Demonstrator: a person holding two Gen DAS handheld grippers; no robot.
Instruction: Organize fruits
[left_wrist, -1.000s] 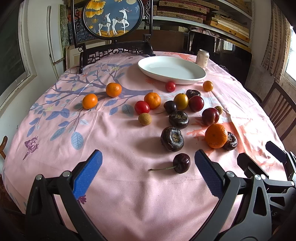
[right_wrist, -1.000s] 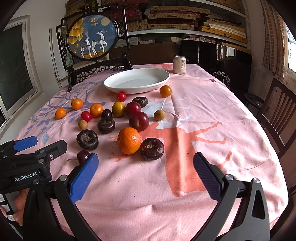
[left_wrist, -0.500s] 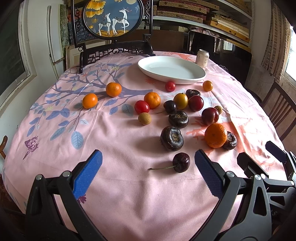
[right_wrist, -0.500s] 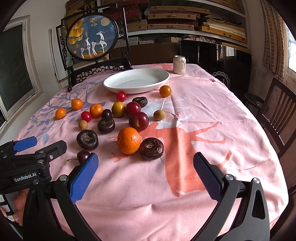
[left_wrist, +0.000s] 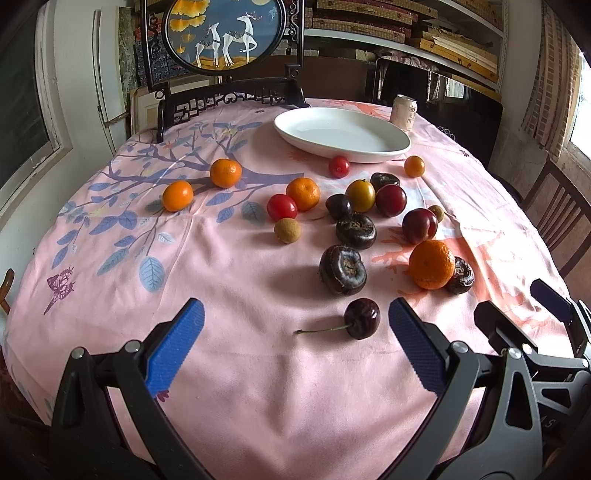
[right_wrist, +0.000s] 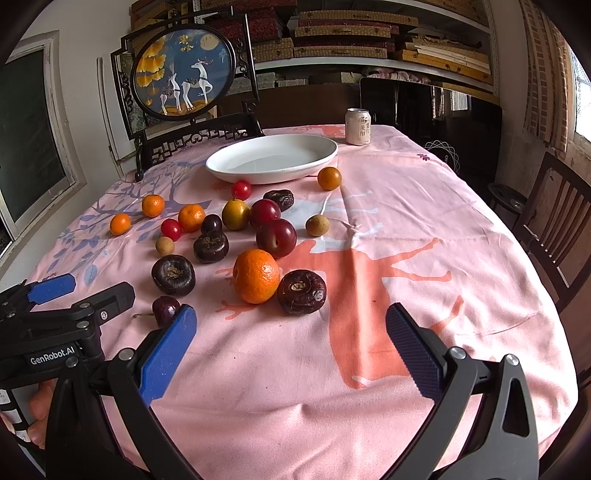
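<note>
Fruits lie scattered on the pink tablecloth (left_wrist: 229, 369), none yet in the white oval dish (left_wrist: 341, 133) at the far side, which holds nothing. Our left gripper (left_wrist: 295, 345) is spread wide with the dark cherry (left_wrist: 362, 318) just ahead, nearer its right finger; we should centre on the cherry's body, avoid the stem and squeeze gently. Our right gripper (right_wrist: 291, 345) is likewise released, the big mandarin (right_wrist: 256, 275) ahead of it.

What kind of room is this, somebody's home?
Probably a home dining room that doubles as storage: a table under a pink printed tablecloth, wooden dining chairs, a framed deer screen, and shelves stacked with boxes behind.
</note>
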